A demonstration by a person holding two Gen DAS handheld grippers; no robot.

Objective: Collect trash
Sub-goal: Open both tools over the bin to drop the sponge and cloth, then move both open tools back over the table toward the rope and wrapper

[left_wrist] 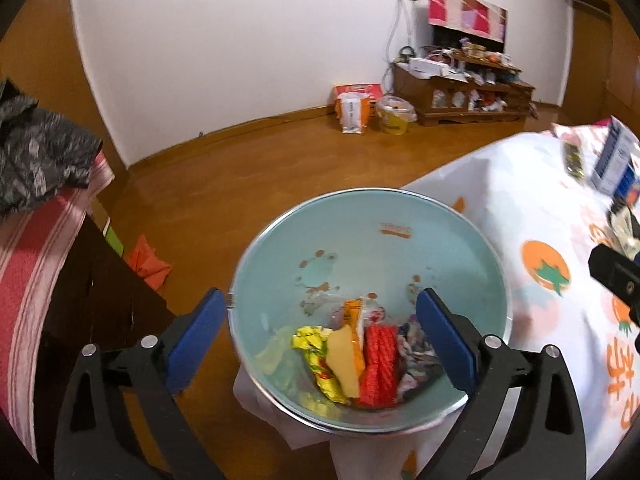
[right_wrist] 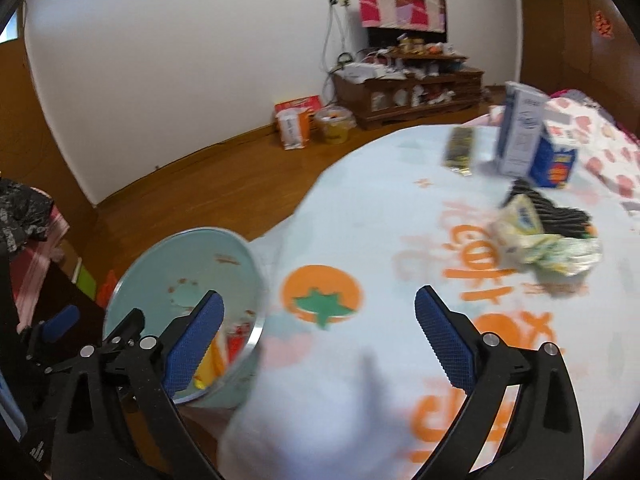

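both tools (left_wrist: pixel 320 308) (right_wrist: pixel 318 310) gape wide, empty; printed bedsheet (right_wrist: pixel 400 208) beside pale bin (left_wrist: pixel 360 232); wooden floor (left_wrist: pixel 240 168).

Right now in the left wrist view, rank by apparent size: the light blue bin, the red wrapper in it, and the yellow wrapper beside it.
1. Light blue bin, by far the largest.
2 and 3. Red wrapper and yellow wrapper look about alike; both are crumpled and partly covered, so no firm order.

Round pale-blue metal bin (left_wrist: pixel 372 240) beside the bed's edge: crumpled yellow (left_wrist: pixel 316 356), orange (left_wrist: pixel 346 356), red wrappers (left_wrist: pixel 378 364) inside; left gripper (left_wrist: pixel 320 336) spread above.
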